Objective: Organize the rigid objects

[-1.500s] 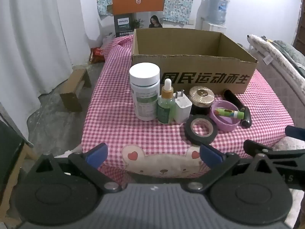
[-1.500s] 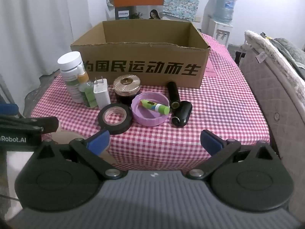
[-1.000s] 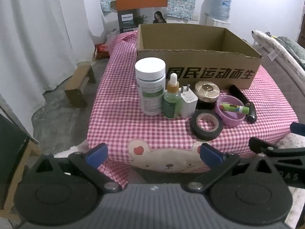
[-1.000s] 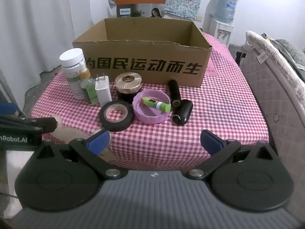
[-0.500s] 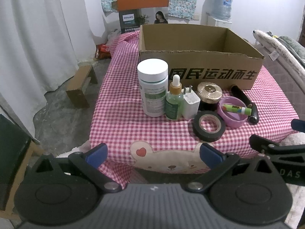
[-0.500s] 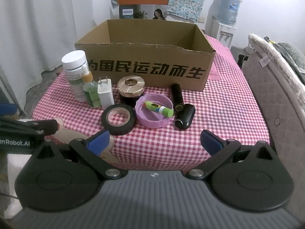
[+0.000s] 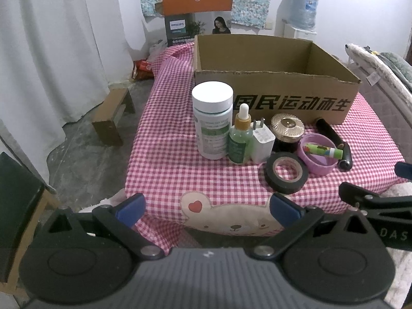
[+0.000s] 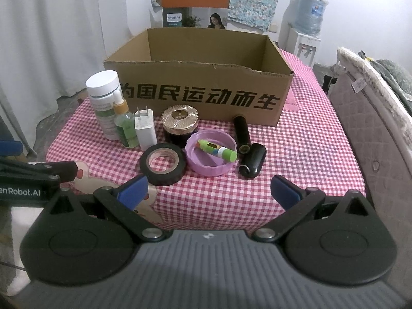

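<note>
A cardboard box (image 7: 283, 82) (image 8: 200, 97), open at the top, stands on the pink checked tablecloth. In front of it stand a white pill bottle (image 7: 212, 126) (image 8: 103, 97), a green dropper bottle (image 7: 240, 139) (image 8: 125, 126), a white charger plug (image 7: 262, 141) (image 8: 145, 128) and a gold-lidded jar (image 7: 287, 128) (image 8: 180, 123). Nearer lie a black tape roll (image 7: 285, 186) (image 8: 163, 176), a purple lid (image 7: 319, 167) (image 8: 208, 168) holding a green stick (image 7: 323, 150) (image 8: 217, 149), a black tube (image 8: 242, 134) and a black cap (image 8: 253, 163). My left gripper (image 7: 208, 209) and right gripper (image 8: 208, 191) hang open before the table's front edge, holding nothing.
A quilted mattress (image 8: 373, 118) runs along the table's right side. A low wooden stool (image 7: 113, 118) sits on the floor at the left, near white curtains. An orange and dark product box (image 8: 194, 2) and a water dispenser (image 8: 306, 33) stand behind the table.
Both views have drifted a little, so the objects sit slightly further right in the frames. Nothing on the table has moved, and both grippers have stayed open.
</note>
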A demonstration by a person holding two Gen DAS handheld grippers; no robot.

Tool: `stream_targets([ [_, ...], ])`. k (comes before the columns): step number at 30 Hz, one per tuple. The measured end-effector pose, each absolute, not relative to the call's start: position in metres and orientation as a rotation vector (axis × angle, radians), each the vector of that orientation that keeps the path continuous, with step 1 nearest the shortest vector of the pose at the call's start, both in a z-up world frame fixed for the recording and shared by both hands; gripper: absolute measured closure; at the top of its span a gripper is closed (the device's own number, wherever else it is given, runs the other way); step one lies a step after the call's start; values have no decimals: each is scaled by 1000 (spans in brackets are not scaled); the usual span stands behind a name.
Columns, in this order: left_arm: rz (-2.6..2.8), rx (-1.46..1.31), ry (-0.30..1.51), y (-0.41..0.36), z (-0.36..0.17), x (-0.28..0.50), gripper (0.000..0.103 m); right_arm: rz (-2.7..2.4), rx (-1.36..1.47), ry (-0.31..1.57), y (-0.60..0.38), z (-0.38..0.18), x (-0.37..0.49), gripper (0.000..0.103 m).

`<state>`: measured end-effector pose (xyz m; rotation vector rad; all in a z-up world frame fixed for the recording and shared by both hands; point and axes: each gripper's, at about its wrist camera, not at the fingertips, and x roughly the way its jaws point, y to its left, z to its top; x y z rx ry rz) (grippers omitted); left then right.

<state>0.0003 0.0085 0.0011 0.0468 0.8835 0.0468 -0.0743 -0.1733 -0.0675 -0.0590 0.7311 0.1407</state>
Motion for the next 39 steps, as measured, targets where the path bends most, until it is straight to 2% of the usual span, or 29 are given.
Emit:
stream_targets([
  [39, 50, 38, 902, 16, -4, 6, 0, 151, -71, 733, -165, -69, -66, 1],
])
